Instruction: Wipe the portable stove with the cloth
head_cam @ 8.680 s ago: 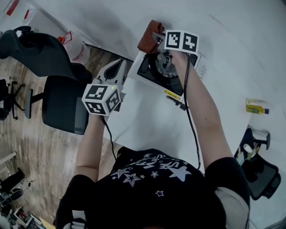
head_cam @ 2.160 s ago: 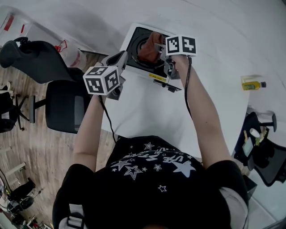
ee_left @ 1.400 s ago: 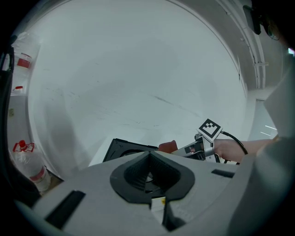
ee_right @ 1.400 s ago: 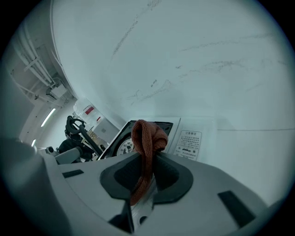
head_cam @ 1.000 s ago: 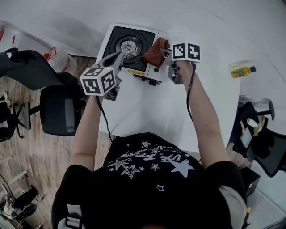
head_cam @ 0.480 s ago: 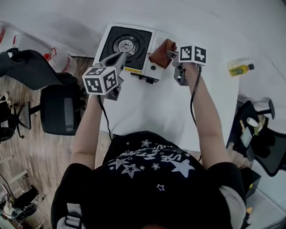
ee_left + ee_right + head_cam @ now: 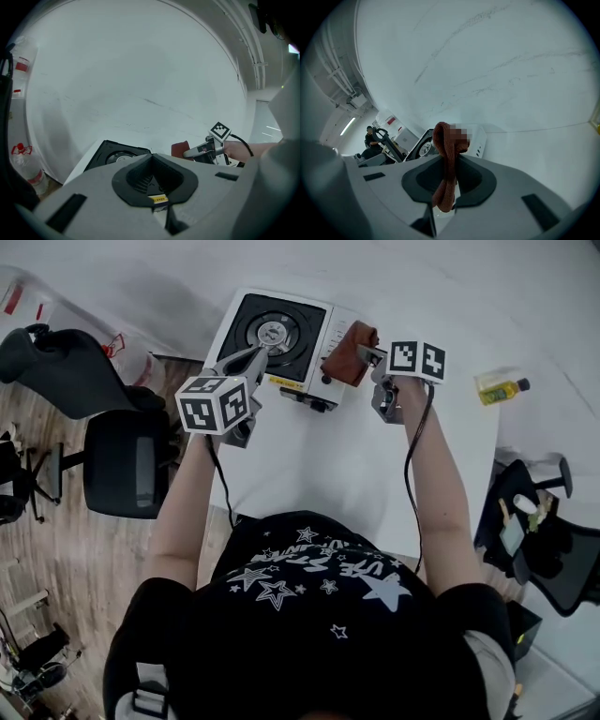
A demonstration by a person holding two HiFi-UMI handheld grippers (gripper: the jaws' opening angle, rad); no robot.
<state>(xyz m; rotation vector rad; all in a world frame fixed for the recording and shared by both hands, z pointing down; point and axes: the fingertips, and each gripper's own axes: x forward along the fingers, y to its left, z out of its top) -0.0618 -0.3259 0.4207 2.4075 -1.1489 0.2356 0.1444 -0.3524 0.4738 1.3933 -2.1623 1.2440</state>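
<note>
So here's what we see. The white portable stove with a black top (image 7: 281,334) sits near the far left corner of the round white surface (image 7: 356,474), with its round metal burner (image 7: 273,332) in the middle of the black part.

The right gripper (image 7: 364,352) has its fingers clamped tight on a rust-brown knitted cloth (image 7: 446,159). In the right gripper view the cloth is pinched between them, bunched up above the grip with a short tail hanging below. From the head view the cloth hangs over the right, white end of the stove. We can't tell if it actually touches the stove there.

The left gripper (image 7: 255,356) has its fingers closed together with nothing in them. They point at the front edge of the stove, just beside the burner, and we can't say whether they make contact.

A small yellow bottle (image 7: 497,387) lies well off to the right on the surface, and a black office chair (image 7: 122,470) stands on the wooden floor to the left.
</note>
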